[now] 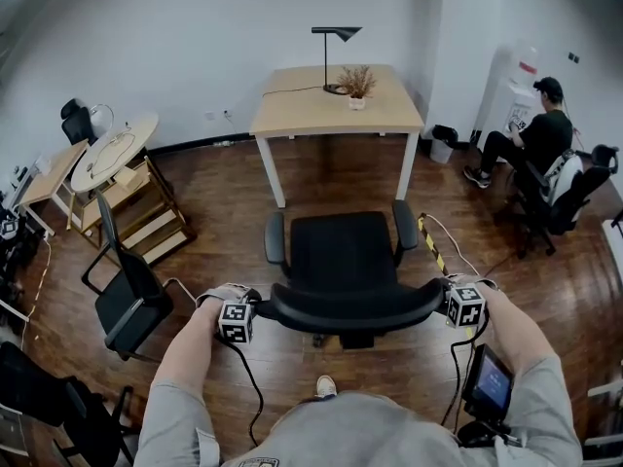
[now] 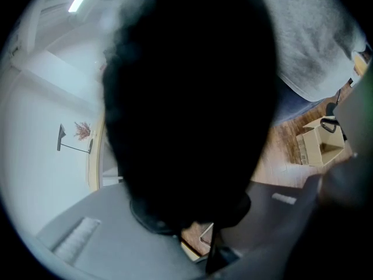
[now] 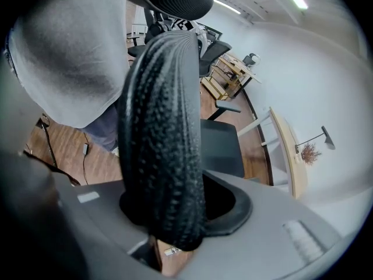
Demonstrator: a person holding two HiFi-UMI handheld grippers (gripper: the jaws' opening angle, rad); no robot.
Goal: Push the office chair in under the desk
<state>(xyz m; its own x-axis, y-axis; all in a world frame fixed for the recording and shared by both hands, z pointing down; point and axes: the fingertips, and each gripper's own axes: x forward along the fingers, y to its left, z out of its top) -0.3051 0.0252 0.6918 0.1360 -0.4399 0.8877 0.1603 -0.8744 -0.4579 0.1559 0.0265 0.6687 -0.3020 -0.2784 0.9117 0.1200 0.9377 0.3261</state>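
- The left gripper is clamped on the left end of the office chair's backrest, right at its top rim. In the left gripper view the black backrest fills nearly the whole gap between the jaws, so they're only partly apart and biting on it.
- The person's left hand is wrapped around that gripper, with its marker cube facing up.
- The office chair stands on the wood floor, seat and both armrests pointing at the desk. The front edge of the seat sits just short of the desk's near edge, lined up between the two front legs, so it's not tucked under.
- The backrest runs side to side between the two grippers, one on each end of it.
- On the desk top, a black lamp and a small dried plant sit close together toward the far edge.
- The right gripper grips the right end of the backrest rim. In the right gripper view the pebbly black edge runs straight down between the jaws, which stand wider than the left pair and close on it.
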